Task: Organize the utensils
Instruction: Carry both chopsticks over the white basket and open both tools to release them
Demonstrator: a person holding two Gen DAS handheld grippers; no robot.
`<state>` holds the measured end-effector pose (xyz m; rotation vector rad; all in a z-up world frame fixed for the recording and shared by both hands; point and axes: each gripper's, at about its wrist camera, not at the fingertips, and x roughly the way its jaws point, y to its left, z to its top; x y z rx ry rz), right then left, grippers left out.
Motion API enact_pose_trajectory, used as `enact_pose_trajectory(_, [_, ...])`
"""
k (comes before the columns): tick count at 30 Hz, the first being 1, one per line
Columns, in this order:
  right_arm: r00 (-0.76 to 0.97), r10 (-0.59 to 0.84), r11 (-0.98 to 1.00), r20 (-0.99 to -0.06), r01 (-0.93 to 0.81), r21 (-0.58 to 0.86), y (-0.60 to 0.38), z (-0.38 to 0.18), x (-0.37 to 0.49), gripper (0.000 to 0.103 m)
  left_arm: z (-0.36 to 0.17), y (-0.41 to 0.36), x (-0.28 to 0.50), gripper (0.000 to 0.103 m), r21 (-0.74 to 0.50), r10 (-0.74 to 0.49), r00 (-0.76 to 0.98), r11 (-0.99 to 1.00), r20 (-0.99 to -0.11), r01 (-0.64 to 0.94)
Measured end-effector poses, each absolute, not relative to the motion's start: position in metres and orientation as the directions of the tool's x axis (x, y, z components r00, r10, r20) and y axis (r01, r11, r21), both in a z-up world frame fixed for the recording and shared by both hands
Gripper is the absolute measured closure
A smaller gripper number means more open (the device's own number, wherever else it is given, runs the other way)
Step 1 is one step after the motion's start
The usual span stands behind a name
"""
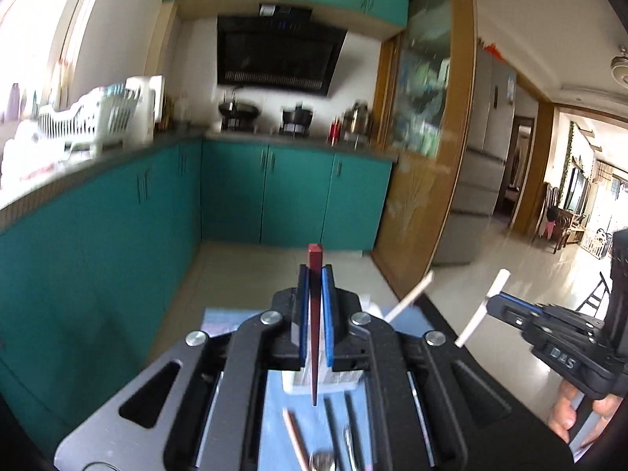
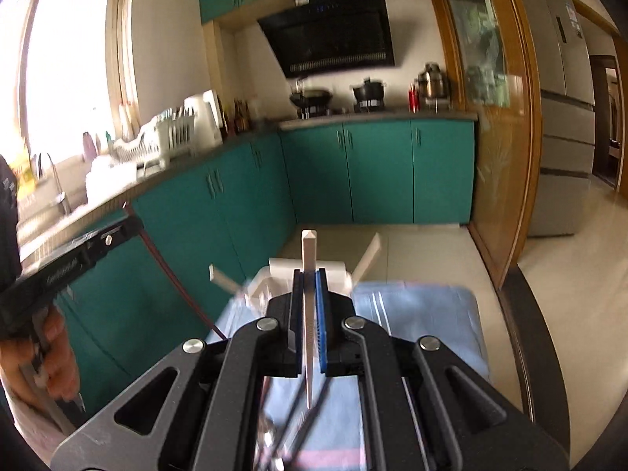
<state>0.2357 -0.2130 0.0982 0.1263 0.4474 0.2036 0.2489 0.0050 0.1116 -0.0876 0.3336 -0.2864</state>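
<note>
My left gripper (image 1: 315, 274) is shut on a dark red chopstick (image 1: 314, 337) that stands upright between its blue pads, lifted above the blue cloth (image 1: 274, 404). My right gripper (image 2: 310, 278) is shut on a white chopstick (image 2: 309, 314), also upright; it also shows at the right of the left wrist view (image 1: 483, 307). Two more white chopsticks (image 2: 367, 255) stick out of a white holder (image 2: 333, 269) at the cloth's far end. Dark chopsticks (image 1: 333, 428), a reddish chopstick (image 1: 294, 435) and a spoon (image 1: 322, 461) lie on the cloth below the left gripper.
The cloth lies on a dark table (image 2: 526, 333). Teal cabinets (image 1: 290, 192) run along the left and far side, with a dish rack (image 1: 98, 117) and pots (image 1: 239, 110) on the counter. A wooden sliding door (image 1: 424, 157) stands at the right.
</note>
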Motion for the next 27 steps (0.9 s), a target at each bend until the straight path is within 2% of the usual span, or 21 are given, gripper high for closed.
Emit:
enact_pose_trajectory(4, [0.933, 0.208, 0.968, -0.295, -0.153, 0.196, -0.216, 0.135, 0.258, 0.097, 0.144, 0.0, 0.268, 0.097, -0.13, -0.261, 0.933, 0.963, -0.247, 0.235])
enact_pose_trajectory(7, [0.962, 0.12, 0.98, -0.245, -0.075, 0.183, -0.214, 0.147, 0.275, 0.097, 0.149, -0.003, 0.287, 0.097, -0.13, -0.224, 0.949, 0.971, -0.222, 0.199])
enact_pose_trajectory(9, [0.964, 0.076, 0.986, -0.257, -0.035, 0.16, -0.211, 0.144, 0.291, 0.097, 0.143, -0.005, 0.308, 0.097, -0.14, -0.194, 0.954, 0.976, -0.228, 0.165])
enact_pose_trajectory(13, [0.944, 0.096, 0.981, -0.314, -0.035, 0.192, -0.213, 0.115, 0.318, 0.097, 0.117, -0.003, 0.336, 0.097, -0.172, -0.172, 0.944, 0.977, -0.28, 0.127])
enact_pose_trajectory(23, [0.922, 0.061, 0.995, -0.382, -0.027, 0.092, -0.201, 0.057, 0.323, 0.096, 0.072, 0.0, 0.343, 0.096, -0.139, -0.131, 0.933, 0.986, -0.335, 0.088])
enact_pose_trajectory(24, [0.921, 0.062, 0.995, -0.385, -0.028, 0.093, -0.203, 0.055, 0.319, 0.092, 0.07, 0.002, 0.34, 0.096, -0.141, -0.13, 0.934, 0.986, -0.333, 0.087])
enact_pose_trajectory(27, [0.93, 0.057, 0.994, -0.364, -0.02, 0.105, -0.21, 0.056, 0.304, 0.081, 0.071, 0.009, 0.329, 0.086, -0.146, -0.129, 0.94, 0.986, -0.316, 0.086])
